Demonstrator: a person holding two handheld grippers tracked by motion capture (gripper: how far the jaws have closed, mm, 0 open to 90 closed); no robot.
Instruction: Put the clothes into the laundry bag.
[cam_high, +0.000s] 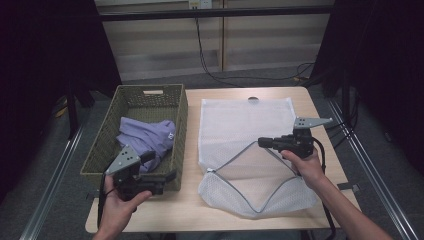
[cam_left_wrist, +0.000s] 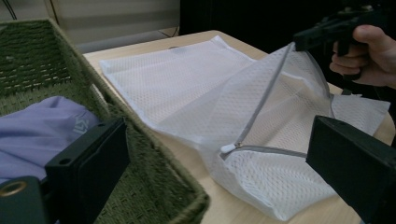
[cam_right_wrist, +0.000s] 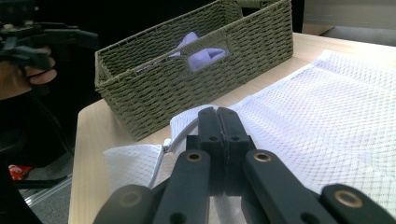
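In the high view, one wooden table (cam_high: 190, 210) carries one green woven basket (cam_high: 102, 145) on the left and one white mesh laundry bag (cam_high: 240, 125) on the right. One lilac garment (cam_high: 147, 137) lies inside the basket. The left gripper (cam_high: 167, 176) hovers at the near edge of the basket, held by the person's left hand (cam_high: 120, 205); from here I cannot tell how wide its jaws stand. The right gripper (cam_high: 264, 142) is held by the right hand (cam_high: 306, 165) over the bag and pinches the grey zipper edge (cam_high: 235, 155), lifting it so the mouth of the bag stands open.

In the left gripper view, the two black jaws are far apart and hold nothing; one is over the basket (cam_left_wrist: 154, 154) near the lilac garment (cam_left_wrist: 37, 130), the other over the mesh bag (cam_left_wrist: 196, 93). Farther off, the right gripper (cam_left_wrist: 299, 42) holds up the zipper edge (cam_left_wrist: 266, 98).

In the right gripper view, the two jaws are pressed together on the edge of the mesh bag (cam_right_wrist: 336, 107), with the zipper edge (cam_right_wrist: 180, 135) running just beside them. Behind stands the basket (cam_right_wrist: 163, 93), and the lilac garment (cam_right_wrist: 205, 55) shows through its handle hole.
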